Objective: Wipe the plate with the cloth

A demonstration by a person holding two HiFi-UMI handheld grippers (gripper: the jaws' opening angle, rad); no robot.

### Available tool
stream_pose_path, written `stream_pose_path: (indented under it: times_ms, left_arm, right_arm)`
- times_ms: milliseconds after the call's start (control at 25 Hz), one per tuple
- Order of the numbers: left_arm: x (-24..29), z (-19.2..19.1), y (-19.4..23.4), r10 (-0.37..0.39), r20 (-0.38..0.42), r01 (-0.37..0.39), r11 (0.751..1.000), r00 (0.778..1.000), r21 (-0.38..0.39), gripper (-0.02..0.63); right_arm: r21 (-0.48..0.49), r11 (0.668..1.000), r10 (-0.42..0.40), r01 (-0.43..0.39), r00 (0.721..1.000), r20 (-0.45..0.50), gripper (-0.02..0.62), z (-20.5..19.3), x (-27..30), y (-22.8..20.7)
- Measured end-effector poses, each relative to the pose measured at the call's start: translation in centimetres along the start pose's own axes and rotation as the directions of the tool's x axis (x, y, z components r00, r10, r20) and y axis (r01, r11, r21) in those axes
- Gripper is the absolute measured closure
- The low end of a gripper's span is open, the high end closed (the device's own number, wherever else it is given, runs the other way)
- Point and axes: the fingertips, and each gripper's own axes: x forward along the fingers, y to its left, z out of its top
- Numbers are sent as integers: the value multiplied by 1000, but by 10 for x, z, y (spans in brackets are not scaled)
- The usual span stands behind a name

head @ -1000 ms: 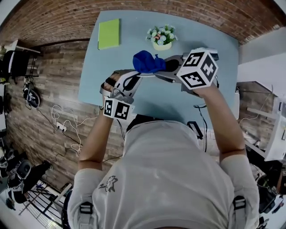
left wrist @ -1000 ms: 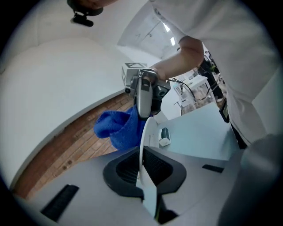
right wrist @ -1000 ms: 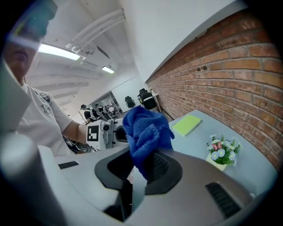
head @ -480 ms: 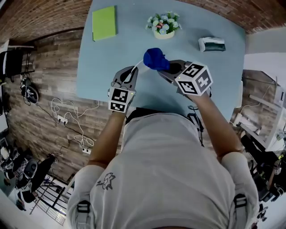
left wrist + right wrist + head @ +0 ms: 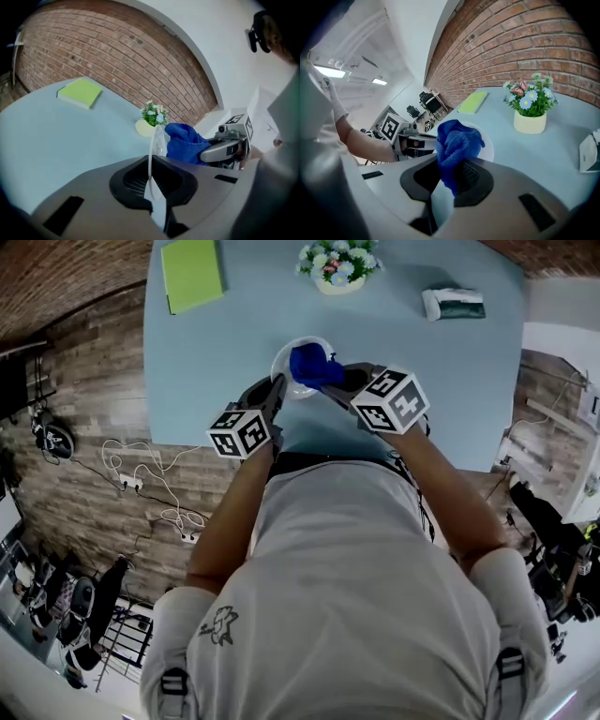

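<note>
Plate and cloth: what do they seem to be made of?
Plate: thin, smooth and pale, slightly see-through at the rim, so probably plastic, possibly glass; the look leaves it open. Cloth: blue, soft and fuzzy with a short nap, bunching into loose folds, most likely microfibre or terry.

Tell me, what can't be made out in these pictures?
- The plate and its face: in the head view the cloth and right tool cover most of it; the left gripper view shows it edge-on.
- Whether the plate touches the table: its underside shows in no view.
- The small box: cut off by the right gripper view's right edge; its print is too small in the head view.
</note>
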Motion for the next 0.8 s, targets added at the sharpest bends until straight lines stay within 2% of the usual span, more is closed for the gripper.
stream_pose_path:
  times_ms: [120, 200, 280, 400, 680, 800]
  left_arm:
    - [13, -20, 7, -27, -29, 23, 991, 999, -128, 589]
    - [20, -28, 15, -44, -38, 35, 973, 998, -227, 589]
    - [23, -34, 22, -63, -44, 46, 950, 997, -309, 589]
    - [28, -44, 20, -102, -56, 68, 899, 993, -433, 589]
    - [43, -68, 43, -123, -105, 49, 846, 987, -531, 589]
    - [46, -59, 46, -138, -127, 48, 840, 982, -540, 586]
  right_arm:
    - [39, 999, -29, 28, 1000, 2, 535, -10, 11, -15]
    - [68, 997, -48, 47, 999, 7, 535, -12, 19, -23]
    - [92, 994, -57, 56, 998, 4, 535, -16, 27, -26]
    - [120, 991, -60, 61, 998, -8, 535, -24, 31, -30]
    - [210, 975, -73, 74, 997, -13, 535, -44, 56, -48]
    - [219, 973, -66, 74, 997, -43, 535, -39, 61, -49]
